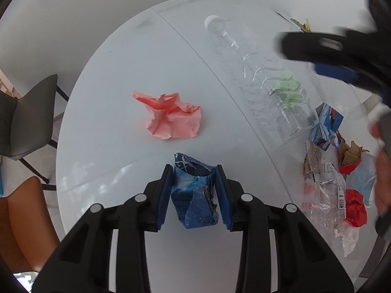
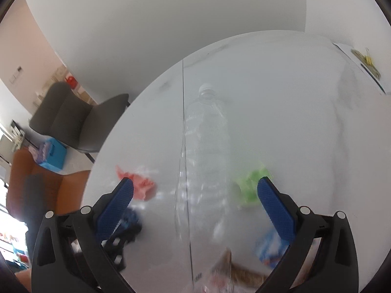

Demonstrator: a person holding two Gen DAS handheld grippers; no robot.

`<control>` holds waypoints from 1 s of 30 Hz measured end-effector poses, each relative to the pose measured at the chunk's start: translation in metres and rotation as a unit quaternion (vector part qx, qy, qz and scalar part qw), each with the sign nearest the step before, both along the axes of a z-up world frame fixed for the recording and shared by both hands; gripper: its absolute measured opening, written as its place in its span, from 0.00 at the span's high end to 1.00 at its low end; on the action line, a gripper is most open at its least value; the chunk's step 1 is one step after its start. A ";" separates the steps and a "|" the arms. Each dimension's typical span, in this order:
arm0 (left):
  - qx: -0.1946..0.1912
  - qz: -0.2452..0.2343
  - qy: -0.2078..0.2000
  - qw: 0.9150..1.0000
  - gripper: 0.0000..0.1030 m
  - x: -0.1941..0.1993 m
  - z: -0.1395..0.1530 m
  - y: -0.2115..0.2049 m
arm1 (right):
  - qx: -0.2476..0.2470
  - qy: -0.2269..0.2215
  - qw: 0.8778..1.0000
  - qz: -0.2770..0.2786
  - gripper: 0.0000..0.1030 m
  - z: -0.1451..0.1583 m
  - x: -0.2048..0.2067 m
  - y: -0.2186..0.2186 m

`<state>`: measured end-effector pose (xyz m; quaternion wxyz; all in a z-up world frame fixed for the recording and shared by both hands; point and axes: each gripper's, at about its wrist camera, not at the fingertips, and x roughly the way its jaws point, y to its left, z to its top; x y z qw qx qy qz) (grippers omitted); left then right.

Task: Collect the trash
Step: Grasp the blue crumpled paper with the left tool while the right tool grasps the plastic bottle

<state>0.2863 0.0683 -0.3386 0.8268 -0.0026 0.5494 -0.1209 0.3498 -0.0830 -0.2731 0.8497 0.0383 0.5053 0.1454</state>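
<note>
A crumpled dark blue paper [image 1: 195, 202] sits on the white round table [image 1: 110, 146], with my left gripper [image 1: 193, 171] shut on it, its blue pads pressing both sides. Beyond it lies a crumpled pink paper [image 1: 171, 117]. A clear plastic bottle [image 1: 256, 73] lies on its side, with a green paper [image 1: 288, 90] by its base. My right gripper [image 2: 196, 180] hangs open and blurred above the bottle [image 2: 207, 134], nothing between its fingers; the green paper [image 2: 254, 185] shows near its right pad. It appears blurred at the upper right of the left wrist view [image 1: 317, 46].
At the table's right lie a blue patterned paper [image 1: 327, 124], brown scraps [image 1: 352, 153], a clear wrapper [image 1: 325, 195] and red paper [image 1: 355, 207]; a person's hand [image 1: 382, 175] is beside them. A grey chair [image 1: 27, 117] and an orange chair [image 1: 27, 219] stand on the left. Clipped papers [image 1: 303, 24] lie far back.
</note>
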 end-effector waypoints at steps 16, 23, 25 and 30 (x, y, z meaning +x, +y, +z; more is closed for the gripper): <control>-0.008 0.048 -0.022 0.999 0.67 -0.025 0.039 0.030 | -0.094 0.047 0.994 0.006 0.39 -0.049 0.063 0.042; -0.007 0.068 -0.032 0.997 0.67 -0.050 0.056 0.051 | -0.079 0.028 0.996 0.007 0.39 -0.027 0.051 0.042; -0.008 0.070 -0.035 0.997 0.67 -0.058 0.062 0.057 | -0.069 0.021 0.997 0.007 0.39 -0.015 0.038 0.038; -0.013 0.065 -0.048 0.997 0.67 -0.092 0.086 0.071 | -0.041 -0.006 0.999 0.013 0.39 0.030 -0.013 0.035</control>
